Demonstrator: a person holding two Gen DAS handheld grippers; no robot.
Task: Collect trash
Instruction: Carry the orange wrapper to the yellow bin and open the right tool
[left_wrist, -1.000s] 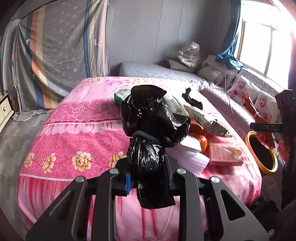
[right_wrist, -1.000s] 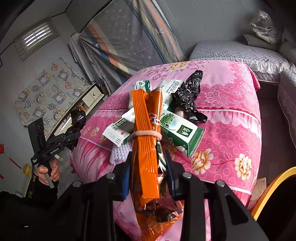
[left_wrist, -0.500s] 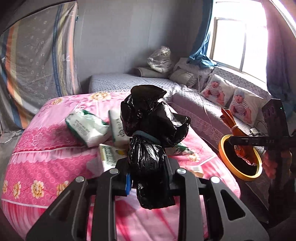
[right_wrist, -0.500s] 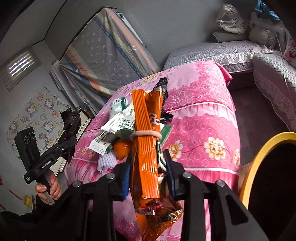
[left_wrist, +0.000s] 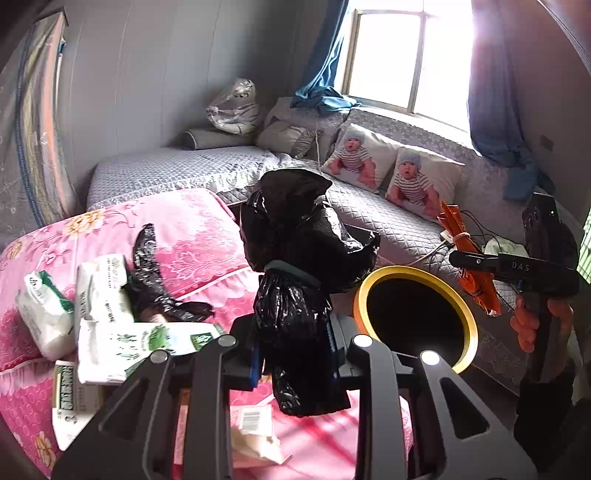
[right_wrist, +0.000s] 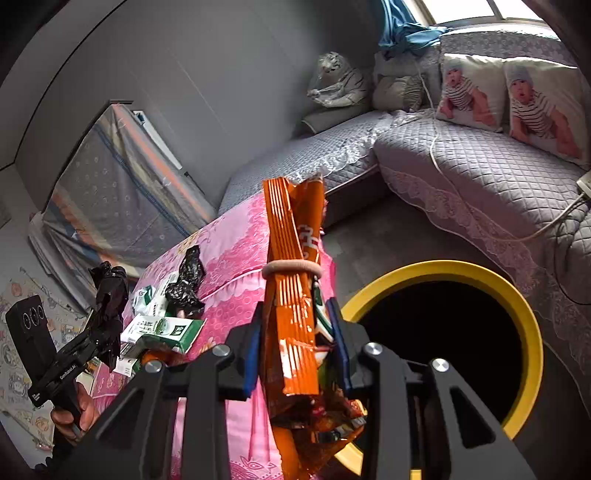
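Both grippers tilt downward near the bed's corner: left gripper jaws pinching a black bag, right gripper jaws pinching an orange wrapper beside the yellow-rimmed bin

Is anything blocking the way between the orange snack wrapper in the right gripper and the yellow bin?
Nothing visible does. The orange snack wrapper, clamped in the right gripper, hangs beside the yellow bin, whose dark mouth is open, with no lid.
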